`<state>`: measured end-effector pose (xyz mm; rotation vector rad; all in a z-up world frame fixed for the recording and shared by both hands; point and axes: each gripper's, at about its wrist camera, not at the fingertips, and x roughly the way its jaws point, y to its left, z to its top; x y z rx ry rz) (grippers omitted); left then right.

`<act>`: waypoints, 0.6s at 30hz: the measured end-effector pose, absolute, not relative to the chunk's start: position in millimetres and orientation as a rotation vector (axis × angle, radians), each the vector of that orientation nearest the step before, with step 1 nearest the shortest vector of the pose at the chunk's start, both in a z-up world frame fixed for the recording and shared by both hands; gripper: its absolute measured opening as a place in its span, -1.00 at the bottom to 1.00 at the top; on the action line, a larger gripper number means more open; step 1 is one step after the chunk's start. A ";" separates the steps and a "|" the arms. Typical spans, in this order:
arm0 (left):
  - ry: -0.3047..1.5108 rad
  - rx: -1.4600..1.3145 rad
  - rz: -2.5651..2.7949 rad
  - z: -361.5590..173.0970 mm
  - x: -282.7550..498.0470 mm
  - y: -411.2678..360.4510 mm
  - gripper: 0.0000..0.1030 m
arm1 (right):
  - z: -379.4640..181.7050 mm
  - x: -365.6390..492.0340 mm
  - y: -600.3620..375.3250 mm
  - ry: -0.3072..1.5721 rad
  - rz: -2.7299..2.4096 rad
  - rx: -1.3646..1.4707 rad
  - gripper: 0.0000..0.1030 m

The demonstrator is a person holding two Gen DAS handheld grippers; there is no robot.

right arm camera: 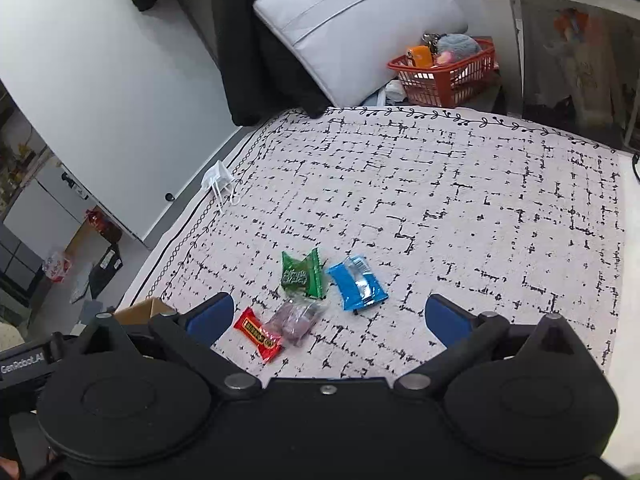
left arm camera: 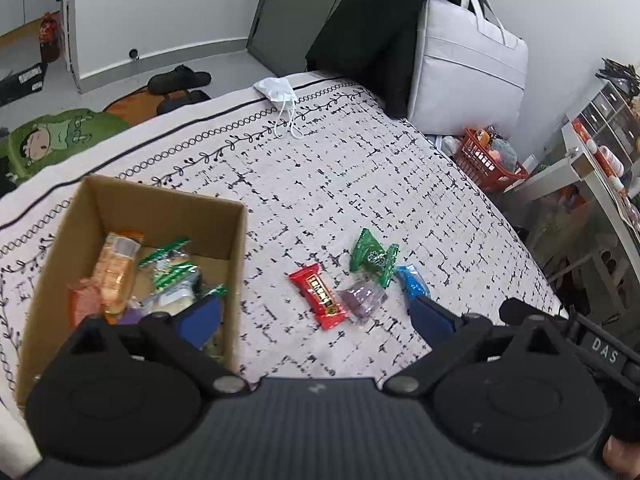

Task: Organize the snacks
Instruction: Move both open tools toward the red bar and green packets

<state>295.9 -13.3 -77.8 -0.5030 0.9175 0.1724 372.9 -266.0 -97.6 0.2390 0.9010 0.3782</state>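
A cardboard box (left arm camera: 236, 236) stands on the patterned bed cover and holds several wrapped snacks (left arm camera: 120, 268). To its right lie a red snack (left arm camera: 318, 296), a clear purple snack (left arm camera: 362, 300), a green snack (left arm camera: 372, 258) and a blue snack (left arm camera: 412, 282). My left gripper (left arm camera: 316, 316) is open and empty above the red snack, its left finger over the box's corner. In the right wrist view the red snack (right arm camera: 258, 334), purple snack (right arm camera: 296, 318), green snack (right arm camera: 302, 274) and blue snack (right arm camera: 358, 284) lie just ahead of my right gripper (right arm camera: 330, 314), which is open and empty.
A white face mask (left arm camera: 278, 92) lies at the bed's far edge. A black garment (left arm camera: 372, 36) and a grey bag (left arm camera: 468, 56) lean at the head. A red basket (right arm camera: 446, 74) sits beside the bed. A white shelf (left arm camera: 596, 176) stands to the right.
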 end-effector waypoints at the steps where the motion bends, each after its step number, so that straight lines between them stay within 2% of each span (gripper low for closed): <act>1: 0.916 -0.506 0.173 -78.8 299.0 -14.7 0.95 | -98.3 375.4 -268.2 0.901 0.376 0.245 1.00; 6: 0.895 -0.501 0.191 -84.1 313.4 -25.5 0.94 | -102.7 387.5 -279.2 0.895 0.347 0.261 1.00; 11: 0.901 -0.535 0.194 -98.5 327.6 -34.7 0.83 | -117.9 402.8 -283.5 0.912 0.349 0.278 0.97; 14: 0.915 -0.552 0.225 -110.0 335.6 -37.7 0.45 | -125.4 410.6 -281.5 0.917 0.356 0.278 0.85; 15: 0.924 -0.556 0.241 -114.5 338.1 -38.1 0.24 | -128.2 412.6 -280.5 0.919 0.361 0.279 0.82; 16: 0.932 -0.562 0.254 -119.1 340.6 -38.2 0.12 | -130.6 413.9 -279.4 0.921 0.368 0.280 0.80; 18: 0.941 -0.578 0.266 -127.5 344.8 -38.3 0.01 | -135.3 415.9 -276.5 0.926 0.375 0.264 0.72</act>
